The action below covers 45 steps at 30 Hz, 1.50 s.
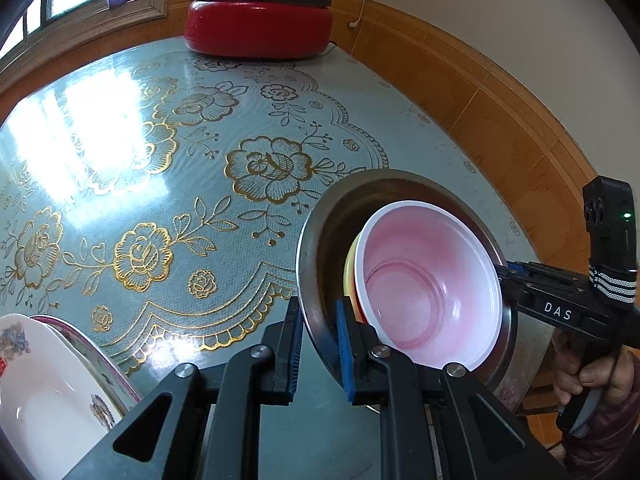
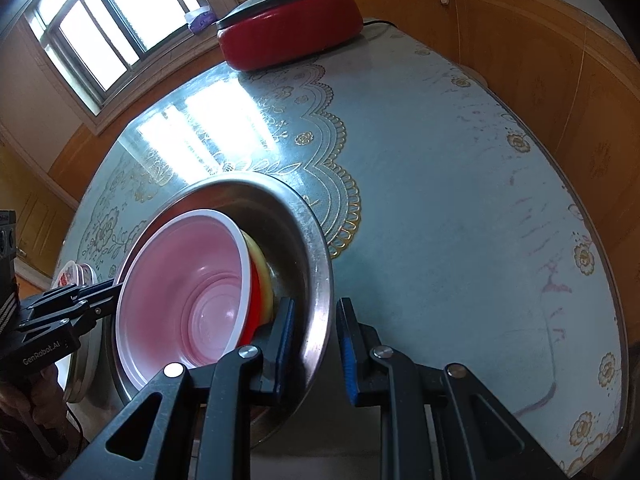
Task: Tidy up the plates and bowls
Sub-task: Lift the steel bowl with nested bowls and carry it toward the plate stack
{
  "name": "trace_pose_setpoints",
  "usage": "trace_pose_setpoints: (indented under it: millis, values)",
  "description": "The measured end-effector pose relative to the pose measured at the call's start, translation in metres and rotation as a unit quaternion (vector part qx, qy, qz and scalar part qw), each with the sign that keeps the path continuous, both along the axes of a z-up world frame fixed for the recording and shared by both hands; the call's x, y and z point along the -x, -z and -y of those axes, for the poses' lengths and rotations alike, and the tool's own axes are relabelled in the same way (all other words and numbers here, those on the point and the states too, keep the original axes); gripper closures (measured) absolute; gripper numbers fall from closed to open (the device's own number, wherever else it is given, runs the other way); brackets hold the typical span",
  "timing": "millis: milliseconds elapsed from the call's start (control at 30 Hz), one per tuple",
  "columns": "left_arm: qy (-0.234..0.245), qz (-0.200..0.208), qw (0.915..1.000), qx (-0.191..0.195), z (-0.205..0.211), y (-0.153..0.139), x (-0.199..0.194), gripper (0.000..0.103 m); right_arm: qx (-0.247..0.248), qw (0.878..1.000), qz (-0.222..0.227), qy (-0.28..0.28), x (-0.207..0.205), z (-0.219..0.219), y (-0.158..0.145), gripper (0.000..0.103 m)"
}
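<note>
A steel bowl holds a pink-and-white plastic bowl, which is nested in a yellow and a red bowl. My left gripper is shut on the steel bowl's near rim, one pad inside and one outside. From the right wrist view the left gripper sits at the bowl's left edge. My right gripper is shut on the opposite rim, and in the left wrist view this right gripper meets the bowl's right edge. The steel bowl sits near the table's edge.
Decorated white plates lie stacked at the near left of the table. A red electric pot with a grey lid stands at the far end. Wood-panelled wall runs along the right. A person's hand holds the right gripper's handle.
</note>
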<state>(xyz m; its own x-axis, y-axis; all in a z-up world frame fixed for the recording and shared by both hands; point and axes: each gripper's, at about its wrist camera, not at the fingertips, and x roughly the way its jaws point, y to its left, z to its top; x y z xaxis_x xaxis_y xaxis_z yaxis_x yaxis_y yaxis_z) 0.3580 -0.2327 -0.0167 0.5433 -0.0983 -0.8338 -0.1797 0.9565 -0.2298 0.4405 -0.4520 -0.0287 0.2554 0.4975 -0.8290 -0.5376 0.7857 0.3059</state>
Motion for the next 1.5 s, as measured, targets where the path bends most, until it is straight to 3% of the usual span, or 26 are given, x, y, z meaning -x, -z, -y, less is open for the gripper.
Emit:
trace_pose_setpoints:
  millis: [333,367,433,600,733,833,900,1000,1500]
  values:
    - [-0.004,0.007,0.9999,0.007,0.0,0.002,0.003,0.086,-0.011,1.0,-0.018,0.01,-0.004,0.007,0.002,0.075]
    - [-0.003,0.009,1.0,0.001,0.003,0.002,0.004,0.086,-0.012,1.0,-0.013,0.01,-0.003,0.007,0.001,0.077]
    - [0.003,0.017,0.9998,-0.01,0.011,0.0,0.01,0.085,-0.022,1.0,0.002,0.008,0.0,0.007,-0.001,0.092]
    - [-0.009,0.028,0.9994,0.019,0.007,0.004,0.016,0.085,-0.018,1.0,0.008,0.002,0.0,0.009,-0.002,0.091]
    - [-0.011,0.027,0.9996,-0.005,0.013,0.003,0.015,0.085,-0.025,0.999,-0.02,0.01,-0.007,0.011,0.0,0.086]
    - [-0.008,0.025,0.9996,-0.003,0.011,0.003,0.013,0.085,-0.024,0.999,-0.025,0.012,-0.006,0.015,0.001,0.082]
    - [-0.012,0.026,0.9996,-0.004,0.011,0.004,0.014,0.086,-0.026,0.999,-0.026,0.009,-0.005,0.015,0.002,0.082]
    - [-0.014,0.031,0.9993,-0.016,0.017,0.003,0.018,0.086,-0.026,1.0,-0.014,0.001,0.0,0.012,0.0,0.092]
    - [-0.04,0.048,0.9975,-0.033,0.015,-0.008,0.035,0.087,-0.031,0.999,-0.004,-0.026,0.006,0.002,-0.002,0.092]
